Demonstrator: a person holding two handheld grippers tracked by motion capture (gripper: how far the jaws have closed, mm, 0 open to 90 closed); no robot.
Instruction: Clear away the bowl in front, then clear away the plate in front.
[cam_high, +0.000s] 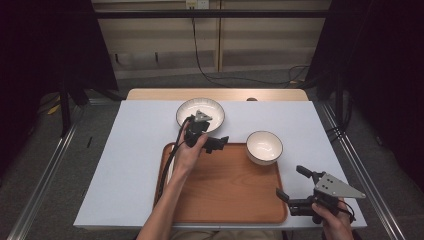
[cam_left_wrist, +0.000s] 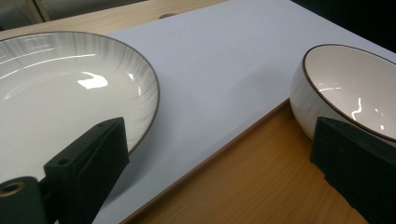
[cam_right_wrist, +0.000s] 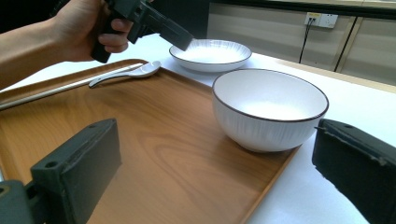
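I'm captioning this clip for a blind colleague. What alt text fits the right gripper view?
A white bowl sits at the far corner of a wooden tray, framed by the open right gripper. Behind it, a hand holds the left gripper over a shallow white plate, with a white spoon on the tray's far edge.

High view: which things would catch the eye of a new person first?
First the wooden tray in the middle of the white table, with a deep bowl on its far right corner. Beyond the tray stands a wide plate, and the left gripper hangs open near it. The right gripper, also open, waits at the tray's near right corner.
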